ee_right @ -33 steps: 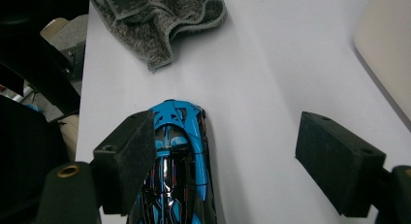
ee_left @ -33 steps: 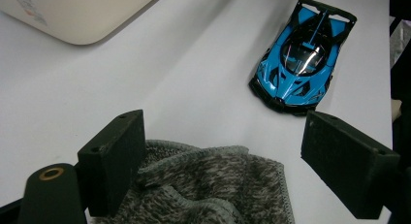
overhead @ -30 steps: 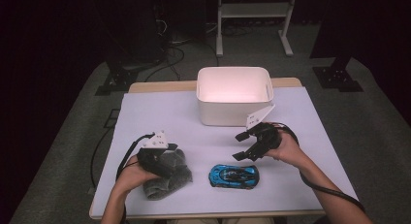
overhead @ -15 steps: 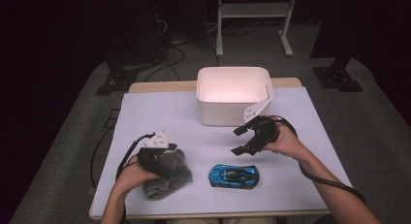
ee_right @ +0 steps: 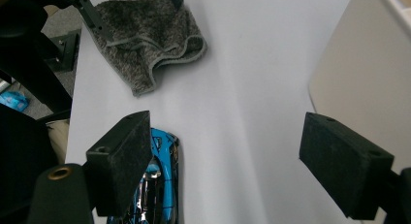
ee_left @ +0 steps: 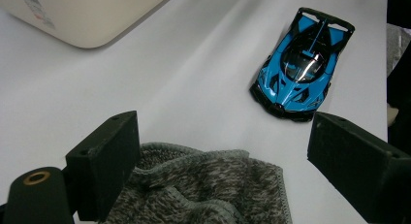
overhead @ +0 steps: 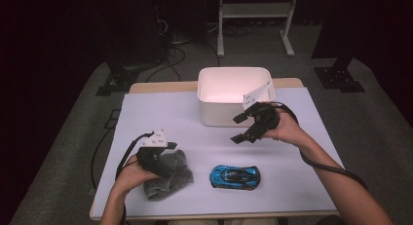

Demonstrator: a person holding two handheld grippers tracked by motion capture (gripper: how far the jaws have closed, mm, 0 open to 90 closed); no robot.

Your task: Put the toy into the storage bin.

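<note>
High view: left gripper (overhead: 163, 159) over grey cloth (overhead: 168, 178).

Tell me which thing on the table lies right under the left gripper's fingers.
The grey cloth, crumpled at the table's front left. The left gripper hovers open over it, while the blue toy car and white bin lie apart.

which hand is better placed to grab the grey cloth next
Left, likely: the left gripper hovers right over the grey cloth with jaws open around it, while the right gripper hangs open near the white bin.

One grey cloth (overhead: 167, 174), one blue toy car (overhead: 234, 176), one white bin (overhead: 214, 115).
</note>
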